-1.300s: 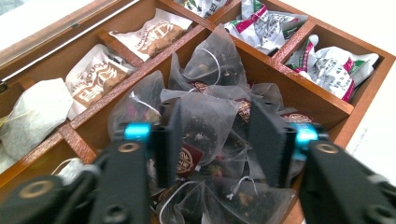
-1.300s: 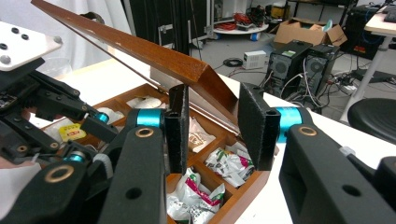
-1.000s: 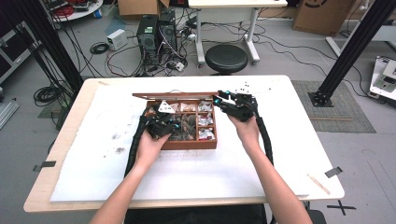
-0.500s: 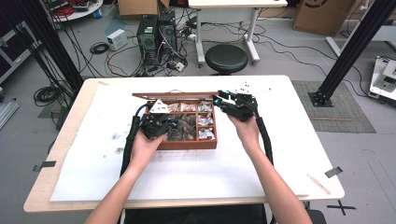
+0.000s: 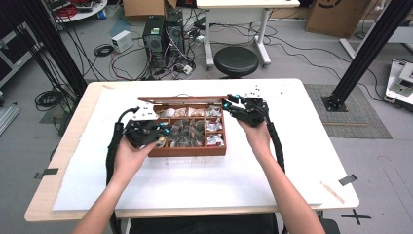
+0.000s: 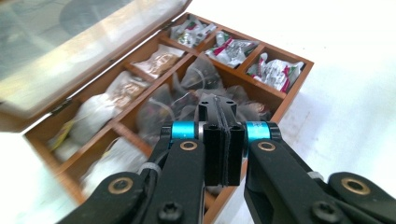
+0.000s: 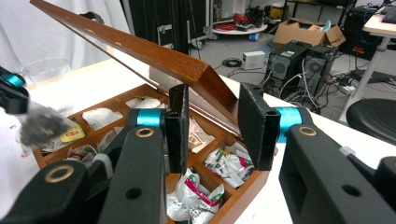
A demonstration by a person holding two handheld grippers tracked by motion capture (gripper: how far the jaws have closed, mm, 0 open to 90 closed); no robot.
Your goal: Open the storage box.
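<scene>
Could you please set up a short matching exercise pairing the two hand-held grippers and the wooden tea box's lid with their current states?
Things:
1. left hand-held gripper
2. right hand-held gripper
3. lid of the wooden tea box

States:
A. jaws apart, around the lid's corner
B. raised, tilted over the compartments
C. jaws pressed together over the middle compartment

Pairs: 1-C, 2-A, 3-B

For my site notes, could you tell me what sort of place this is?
Probably a lab or workshop: computer towers and loose cables on the floor, black metal frames, cardboard boxes behind the table.
</scene>
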